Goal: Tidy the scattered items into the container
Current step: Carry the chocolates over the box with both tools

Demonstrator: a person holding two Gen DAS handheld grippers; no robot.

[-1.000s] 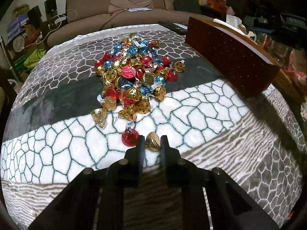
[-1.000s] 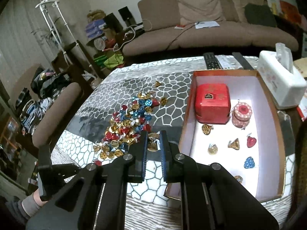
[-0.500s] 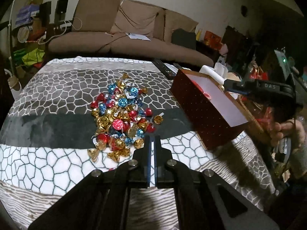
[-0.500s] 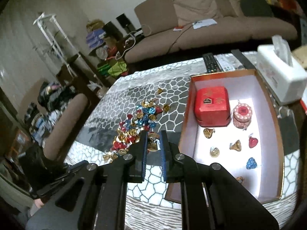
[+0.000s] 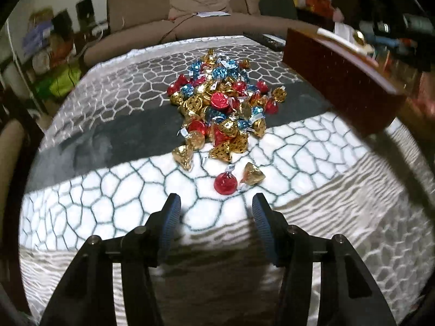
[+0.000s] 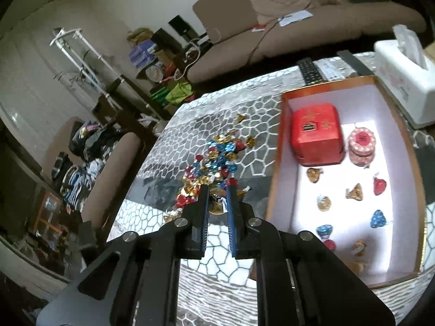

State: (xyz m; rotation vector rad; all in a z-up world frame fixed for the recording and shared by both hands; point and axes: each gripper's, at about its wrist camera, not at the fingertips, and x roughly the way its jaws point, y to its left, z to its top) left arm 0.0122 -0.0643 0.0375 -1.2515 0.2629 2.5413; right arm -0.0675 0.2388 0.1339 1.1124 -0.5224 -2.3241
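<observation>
A pile of foil-wrapped candies (image 5: 223, 108) in gold, red and blue lies on the patterned blanket (image 5: 108, 190). A red candy (image 5: 224, 183) and a gold candy (image 5: 252, 176) lie apart just ahead of my left gripper (image 5: 216, 203), which is open and empty. The brown box (image 5: 339, 81) stands at the right. In the right wrist view my right gripper (image 6: 217, 203) is shut on a gold candy (image 6: 216, 207), held high above the pile (image 6: 214, 168), left of the open box (image 6: 277, 176) that holds several candies.
Inside the box are a red carton (image 6: 315, 133) and a pink round tin (image 6: 361, 146). A white tissue box (image 6: 402, 73) and a remote (image 6: 310, 72) lie beyond it. A brown sofa (image 5: 201, 8) stands behind the table.
My left gripper has opened and dropped back low toward the two loose candies. My right gripper has lifted higher with the gold candy still in it.
</observation>
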